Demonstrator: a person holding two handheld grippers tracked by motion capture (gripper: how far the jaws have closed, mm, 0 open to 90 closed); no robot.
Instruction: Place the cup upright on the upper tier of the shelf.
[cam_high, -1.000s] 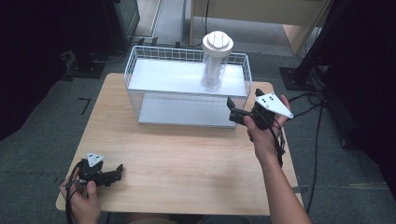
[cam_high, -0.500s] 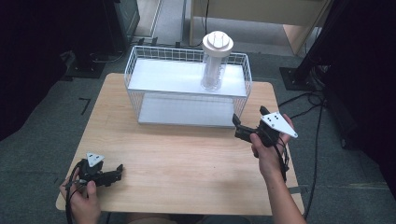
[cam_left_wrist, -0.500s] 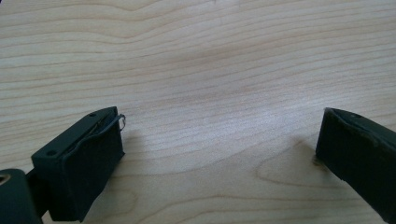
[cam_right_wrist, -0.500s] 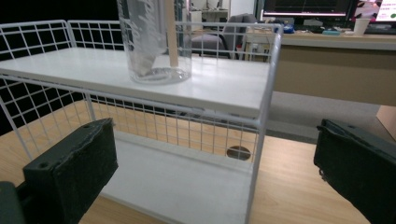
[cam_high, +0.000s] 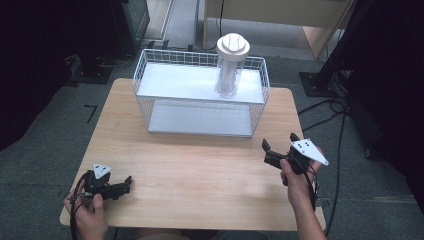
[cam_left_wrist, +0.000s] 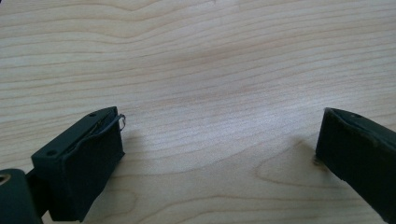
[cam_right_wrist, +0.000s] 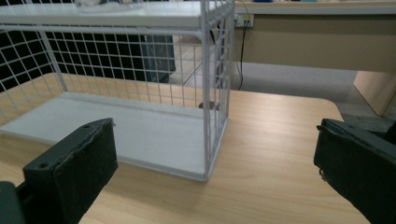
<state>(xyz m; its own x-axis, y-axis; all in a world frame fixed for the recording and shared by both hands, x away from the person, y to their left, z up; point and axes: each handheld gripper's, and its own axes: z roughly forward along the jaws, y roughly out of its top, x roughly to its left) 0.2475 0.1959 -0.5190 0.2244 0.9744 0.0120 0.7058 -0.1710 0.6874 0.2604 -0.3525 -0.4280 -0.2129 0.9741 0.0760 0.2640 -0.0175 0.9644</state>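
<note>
Right gripper (cam_high: 278, 151) sits at the lower right of the high view, jaws spread wide and empty, aimed at the near right corner of the white wire rack (cam_high: 255, 120); on the rack's top shelf, upper centre, stands the clear tube with the white cap (cam_high: 231, 67); left gripper (cam_high: 119, 188) rests lower left on the wooden table (cam_high: 200, 170), jaws parted too

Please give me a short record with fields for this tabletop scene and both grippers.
surface: wooden table
rack: white wire shelf rack, at the table's far side
on rack top: clear ribbed container with a white lid, upright, toward the right end
left gripper: low at the near left corner, jaws apart, holding nothing
right gripper: near the right edge, jaws apart and empty, pointing toward the rack's right end
lower shelf: white board, nothing seen on it
</note>
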